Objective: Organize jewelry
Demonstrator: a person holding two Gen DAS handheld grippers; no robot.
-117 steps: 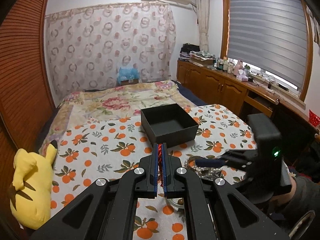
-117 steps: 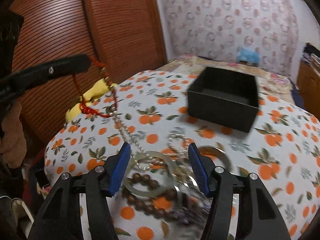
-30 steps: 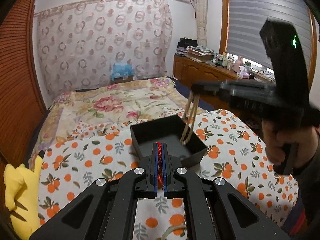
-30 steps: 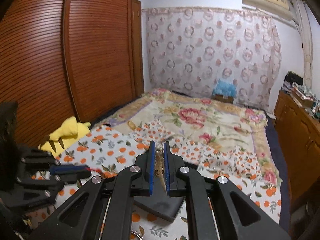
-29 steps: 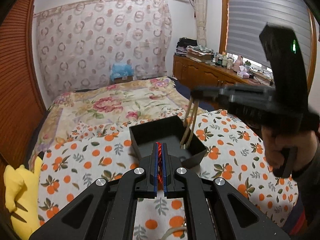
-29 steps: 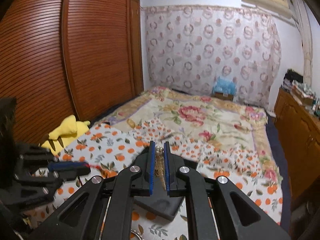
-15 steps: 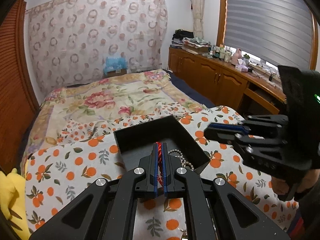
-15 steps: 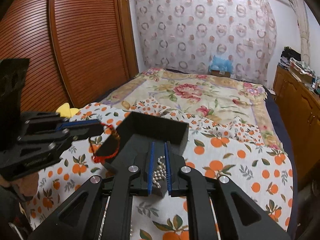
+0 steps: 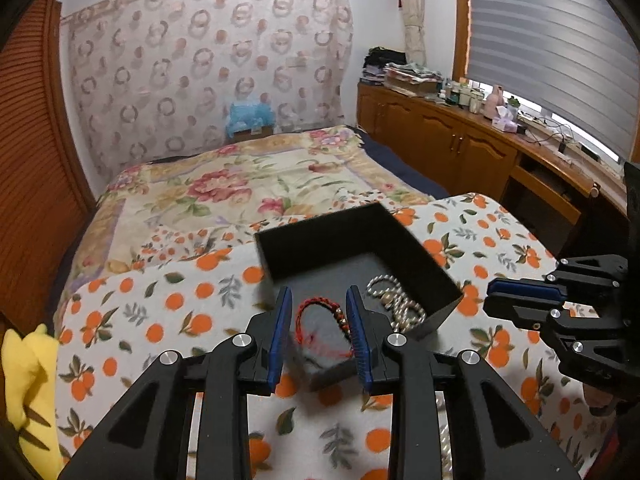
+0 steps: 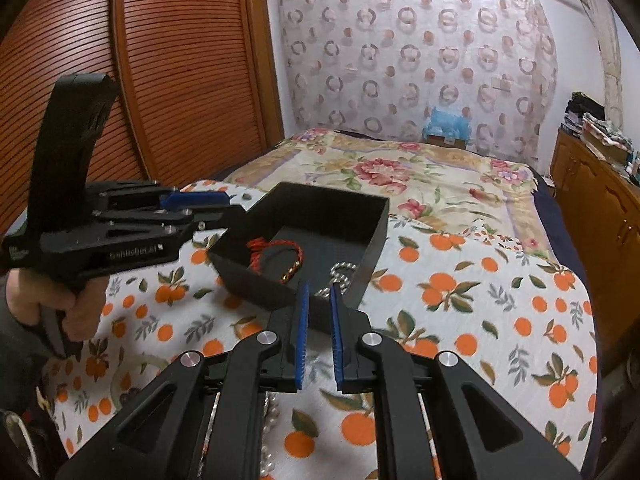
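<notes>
The black box [image 9: 404,240] sits on the bed's orange-print sheet [image 9: 168,304] and holds two pieces: a red braided bracelet [image 9: 316,320] with gold beads, and a silver bead chain [image 9: 394,300] right beside it. Left gripper [image 9: 320,330] hovers over the box with its jaws spread wide and nothing in them; right gripper [image 10: 318,336] is parted too, also empty. It's a bedroom, with a floral quilt [image 10: 404,176], a patterned curtain [image 10: 412,56], wooden slatted doors [image 10: 168,64] and a yellow plush toy [image 9: 24,384] at the edge.

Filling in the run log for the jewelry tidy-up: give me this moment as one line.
left gripper: open, empty | right gripper: open, empty | red bracelet: in black box | pearl strand: in box | more jewelry on bedspread
</notes>
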